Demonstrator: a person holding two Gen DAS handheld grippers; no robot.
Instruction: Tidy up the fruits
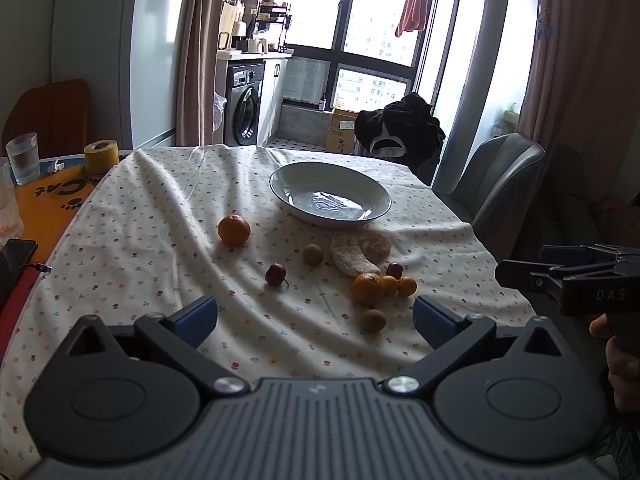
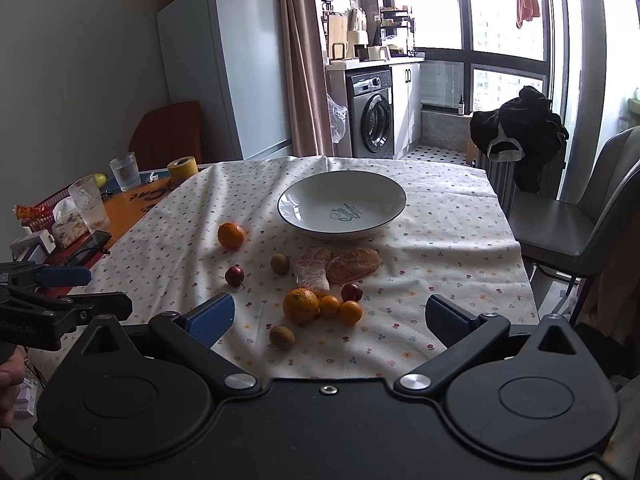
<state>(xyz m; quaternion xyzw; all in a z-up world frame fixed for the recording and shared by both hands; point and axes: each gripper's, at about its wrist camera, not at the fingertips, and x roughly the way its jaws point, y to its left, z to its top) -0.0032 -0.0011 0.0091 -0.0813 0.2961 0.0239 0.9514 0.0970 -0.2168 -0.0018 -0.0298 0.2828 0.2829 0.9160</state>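
Grippers first: your left gripper (image 1: 315, 318) and right gripper (image 2: 330, 318) are both spread wide, empty, held low over the near edge of the tablecloth (image 2: 440, 248). Risk: the big orange (image 2: 301, 305) touches two small oranges (image 2: 330, 306), so closing on one likely shoves the others; round fruit may roll along the cloth's wrinkles. Peeled citrus segments (image 2: 352, 265) look soft, so squeeze gently. Bowl (image 2: 304, 196) beyond the fruit holds nothing yet; glass (image 2: 125, 171) at far left holds water.
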